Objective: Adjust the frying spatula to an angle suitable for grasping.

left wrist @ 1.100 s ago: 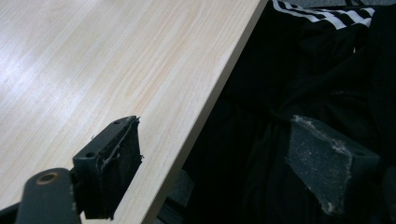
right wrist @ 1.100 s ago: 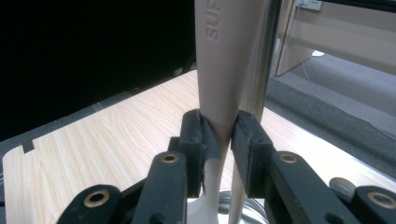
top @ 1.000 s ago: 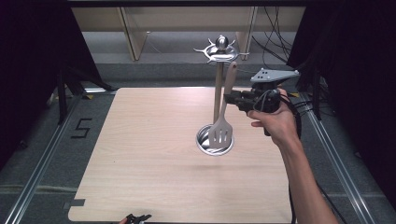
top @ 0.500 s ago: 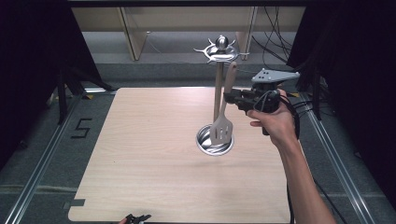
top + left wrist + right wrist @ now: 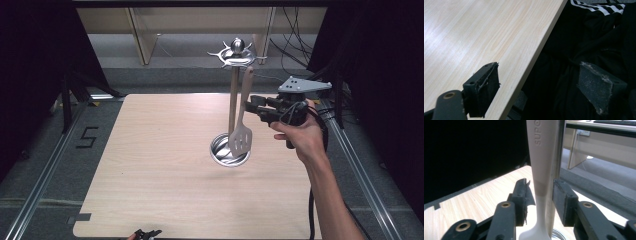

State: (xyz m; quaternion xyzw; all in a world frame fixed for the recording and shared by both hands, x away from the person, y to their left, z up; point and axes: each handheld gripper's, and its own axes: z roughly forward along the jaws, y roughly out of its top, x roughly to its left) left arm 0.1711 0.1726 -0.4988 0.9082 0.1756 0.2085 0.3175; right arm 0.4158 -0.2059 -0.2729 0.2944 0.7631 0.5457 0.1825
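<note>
High view: the spatula [image 5: 241,131] hangs from the rack [image 5: 233,107], its blade over the round base, and the right gripper [image 5: 251,106] sits level at its handle, jaws just eased apart

Left gripper view: the left gripper [image 5: 536,90] gapes wide over the table [image 5: 474,35] edge, gripping nothing

Right gripper view: the spatula handle stands between the 2 pads [image 5: 521,195], a slim gap on each side, the rack's pole just behind it
</note>
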